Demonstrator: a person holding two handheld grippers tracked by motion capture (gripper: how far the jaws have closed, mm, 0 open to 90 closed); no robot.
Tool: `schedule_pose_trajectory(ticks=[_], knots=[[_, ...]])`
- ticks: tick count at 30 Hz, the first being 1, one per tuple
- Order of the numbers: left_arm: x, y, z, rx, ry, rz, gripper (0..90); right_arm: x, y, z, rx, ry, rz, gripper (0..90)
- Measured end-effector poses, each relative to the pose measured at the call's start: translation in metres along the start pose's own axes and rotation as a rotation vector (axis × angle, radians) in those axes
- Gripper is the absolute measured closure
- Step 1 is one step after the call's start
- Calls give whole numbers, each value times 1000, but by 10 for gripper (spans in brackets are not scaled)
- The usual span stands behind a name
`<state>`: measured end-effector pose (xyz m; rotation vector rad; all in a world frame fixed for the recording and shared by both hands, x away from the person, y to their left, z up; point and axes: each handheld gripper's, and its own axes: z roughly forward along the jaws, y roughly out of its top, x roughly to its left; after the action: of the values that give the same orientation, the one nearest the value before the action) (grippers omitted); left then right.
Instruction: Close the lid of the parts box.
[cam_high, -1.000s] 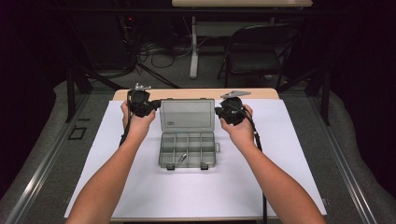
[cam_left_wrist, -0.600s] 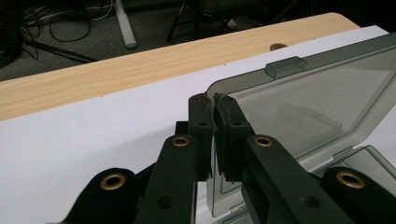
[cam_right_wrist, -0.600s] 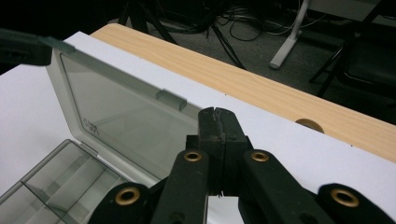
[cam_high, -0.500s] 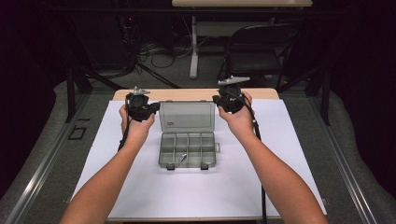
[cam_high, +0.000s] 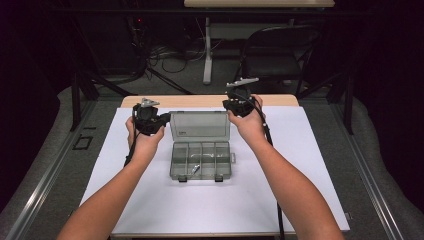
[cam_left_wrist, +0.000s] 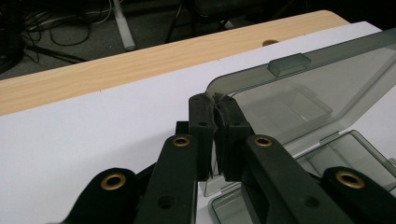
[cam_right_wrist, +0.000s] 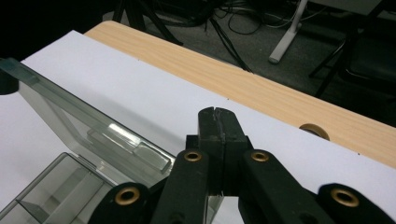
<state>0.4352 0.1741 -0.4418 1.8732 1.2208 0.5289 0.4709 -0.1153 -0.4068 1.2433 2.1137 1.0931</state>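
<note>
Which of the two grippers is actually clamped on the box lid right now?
The left gripper: its jaws pinch the lid at its corner edge. The right gripper is shut on nothing, beside the lid.

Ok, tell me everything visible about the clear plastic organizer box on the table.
The organizer box is smoke-grey, see-through plastic, with a tray split into compartments, at least one holding a small metal part, and two latches on its near edge. It sits mid-table on the white sheet. Its hinged lid stands open, leaning back. The left gripper is shut on the lid's left edge, pinching the thin wall. The right gripper is shut at the lid's right edge; whether it holds the lid is unclear.
</note>
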Motion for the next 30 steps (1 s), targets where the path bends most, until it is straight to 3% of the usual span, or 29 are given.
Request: schedule_pose_trajectory(ticks=[18,30], knots=[[-2,-5,-7,-1,-8,8,861,1,-9,6,48,40,16,900],[-5,-11,-13,-4,-18,12,856,8,-12,6,54,61,-6,900]])
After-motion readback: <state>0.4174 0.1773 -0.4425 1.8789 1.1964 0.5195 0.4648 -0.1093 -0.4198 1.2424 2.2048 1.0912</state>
